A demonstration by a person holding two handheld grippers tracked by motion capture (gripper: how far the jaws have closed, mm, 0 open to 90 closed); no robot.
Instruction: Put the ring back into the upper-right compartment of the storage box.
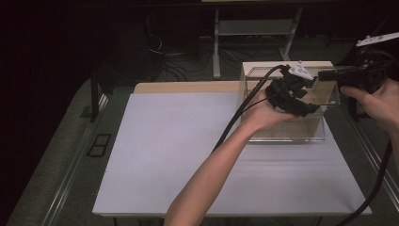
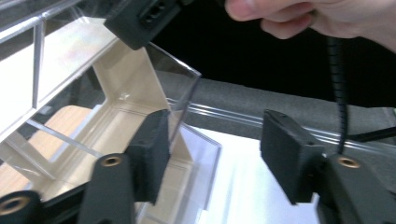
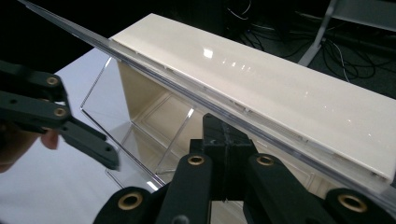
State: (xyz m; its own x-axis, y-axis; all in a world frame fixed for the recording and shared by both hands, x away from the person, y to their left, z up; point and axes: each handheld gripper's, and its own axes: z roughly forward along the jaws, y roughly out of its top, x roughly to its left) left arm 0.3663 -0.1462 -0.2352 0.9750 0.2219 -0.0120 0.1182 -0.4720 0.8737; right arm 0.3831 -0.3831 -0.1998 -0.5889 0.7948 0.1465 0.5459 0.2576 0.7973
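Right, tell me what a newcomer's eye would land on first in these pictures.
First, the clear plastic box with its cream interior, at the far right of the pale table. Next, the two black claws meeting over it: the right claw is clamped shut on the raised clear lid, while the left claw stands open beside the lid's corner.
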